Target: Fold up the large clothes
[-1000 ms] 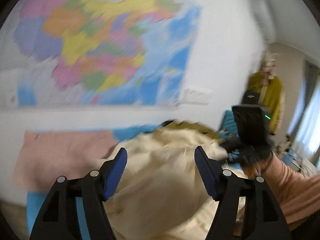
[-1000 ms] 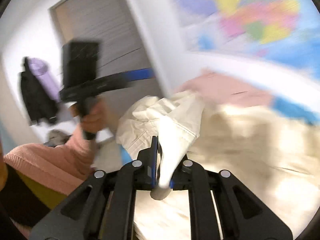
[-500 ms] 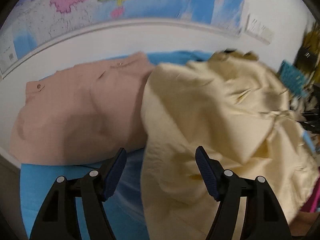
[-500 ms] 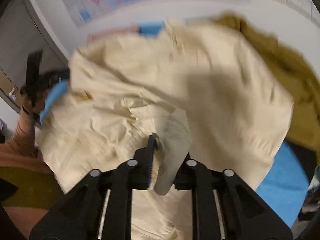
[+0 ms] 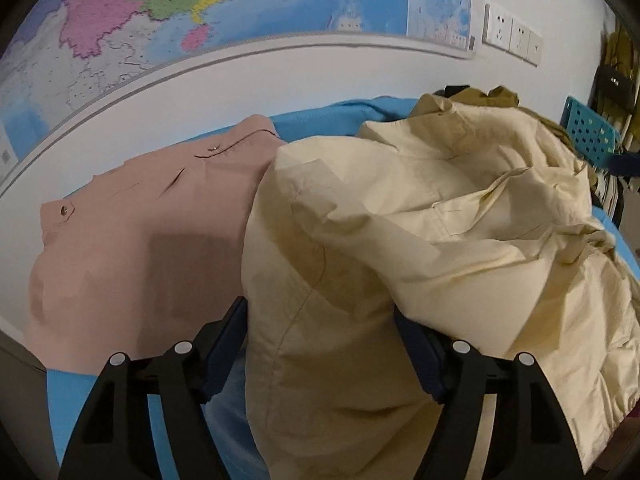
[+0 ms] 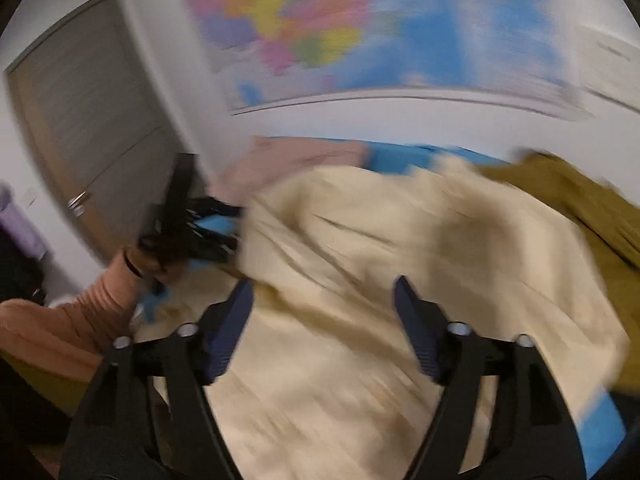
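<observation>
While the pink jacket (image 5: pixel 136 236) is lying flat across the left half of the left wrist view, its snap buttons showing, the blue cover (image 5: pixel 320 118) beneath it is peeking out along the top and at the lower left. Above, a coloured wall map (image 5: pixel 224 4) is filling the upper part of the frame, with white wall sockets (image 5: pixel 512 38) sitting at the upper right. Moving rightward, the cream jacket (image 5: pixel 420 240) is lying in a rumpled heap over the centre and right, overlapping the pink jacket's right edge. The left gripper (image 5: pixel 320 344) is standing wide open at the bottom centre, its jaws having just been opening a little, with a thick fold of cream fabric bulging between them; whether the pads are pressing on it I cannot tell. An olive-brown garment (image 5: pixel 488 98) is showing behind the heap, and a teal perforated basket (image 5: pixel 588 136) is sitting at the far right. In the blurred right wrist view, a grey door (image 6: pixel 92 120) is occupying the upper left, and a hand (image 6: pixel 156 260) in a salmon sleeve is gripping the other tool at the left. The right gripper (image 6: pixel 322 312) is hovering over the cream jacket at the bottom centre, its jaws having just been opening wide, holding nothing.
</observation>
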### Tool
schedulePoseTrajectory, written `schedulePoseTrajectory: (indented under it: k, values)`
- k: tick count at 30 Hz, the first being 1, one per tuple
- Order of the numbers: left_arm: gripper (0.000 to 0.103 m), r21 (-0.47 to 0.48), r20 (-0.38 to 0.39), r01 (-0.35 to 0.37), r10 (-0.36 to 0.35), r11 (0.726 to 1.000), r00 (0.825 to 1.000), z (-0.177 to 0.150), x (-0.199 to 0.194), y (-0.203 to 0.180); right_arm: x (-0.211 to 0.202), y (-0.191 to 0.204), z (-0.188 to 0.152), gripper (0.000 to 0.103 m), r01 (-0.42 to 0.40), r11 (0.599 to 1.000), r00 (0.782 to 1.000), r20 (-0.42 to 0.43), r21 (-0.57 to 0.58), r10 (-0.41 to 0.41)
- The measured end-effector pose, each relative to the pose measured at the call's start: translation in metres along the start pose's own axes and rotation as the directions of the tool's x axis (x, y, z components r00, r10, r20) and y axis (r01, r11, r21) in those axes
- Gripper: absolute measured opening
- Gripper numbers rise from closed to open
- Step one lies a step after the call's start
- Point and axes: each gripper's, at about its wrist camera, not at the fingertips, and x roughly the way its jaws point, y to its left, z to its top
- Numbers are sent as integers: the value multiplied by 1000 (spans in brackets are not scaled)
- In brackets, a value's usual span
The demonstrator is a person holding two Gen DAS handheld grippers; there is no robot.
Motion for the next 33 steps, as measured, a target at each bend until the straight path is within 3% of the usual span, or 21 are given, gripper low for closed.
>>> schedulePoseTrajectory:
  k: [5, 9, 10, 11, 12, 13, 14, 15, 18, 21, 24, 27, 28, 30, 32, 33]
  values:
    - [74, -33, 17, 22, -21, 999, 1000, -15, -15, 0, 114, 23, 54, 75, -80, 997, 987, -138, -19, 77]
    - [75, -26, 21, 28, -28, 999, 999, -31, -23, 3, 174, 28, 66, 76, -54, 998, 969, -241, -22, 47]
    - [76, -32, 16, 47, -47, 998, 999, -35, -23, 5, 185, 28, 68, 76, -14, 999, 967, -256, -52, 0]
    - [76, -36, 13, 59, -58, 998, 998, -37, -22, 6, 194, 25, 70, 66, 20, 998, 963, -267, -67, -37]
    - [76, -41, 8, 70, -70, 997, 998, -41, -21, 8, 199, 17, 72, 50, 9, 999, 960, -280, -35, -19]
    - [76, -47, 5, 80, -80, 996, 997, -44, -19, 10, 200, 8, 73, 25, -30, 999, 957, -288, 22, 35]
    - [76, -57, 1, 95, -95, 994, 995, -47, -18, 13, 194, -3, 77, 15, -77, 994, 962, -258, 76, 94]
    - [76, -79, -8, 118, -119, 990, 993, -52, -15, 18, 179, -10, 85, 12, -108, 991, 973, -195, 77, 121]
    - [79, -112, 0, 148, -149, 983, 989, -64, -12, 29, 146, -23, 106, 8, -210, 971, 975, -56, 116, 217]
    - [80, -146, 11, 205, -206, 968, 979, -69, -16, 41, 157, -15, 110, 7, -157, 987, 985, -63, 32, 159]
    - [80, -118, 1, 160, -161, 980, 987, -68, -18, 43, 196, -21, 104, 11, -74, 996, 990, -120, 40, 78]
    - [81, -108, 3, 153, -154, 982, 988, -56, -21, 44, 218, -30, 100, 34, 1, 997, 989, -149, 80, 11]
    - [81, -104, 12, 146, -146, 984, 989, -52, -22, 44, 211, -34, 100, 47, -8, 994, 991, -131, 110, 22]
    - [82, -91, 32, 133, -131, 987, 991, -39, -26, 43, 182, -35, 99, 55, 17, 995, 997, -82, 97, -9]
    - [83, -77, 49, 119, -115, 990, 992, -31, -28, 40, 140, -37, 91, 76, 25, 996, 999, -26, 86, -23]
    - [83, -70, 57, 111, -107, 991, 993, -29, -28, 39, 110, -40, 82, 75, 33, 996, 999, -2, 85, -33]
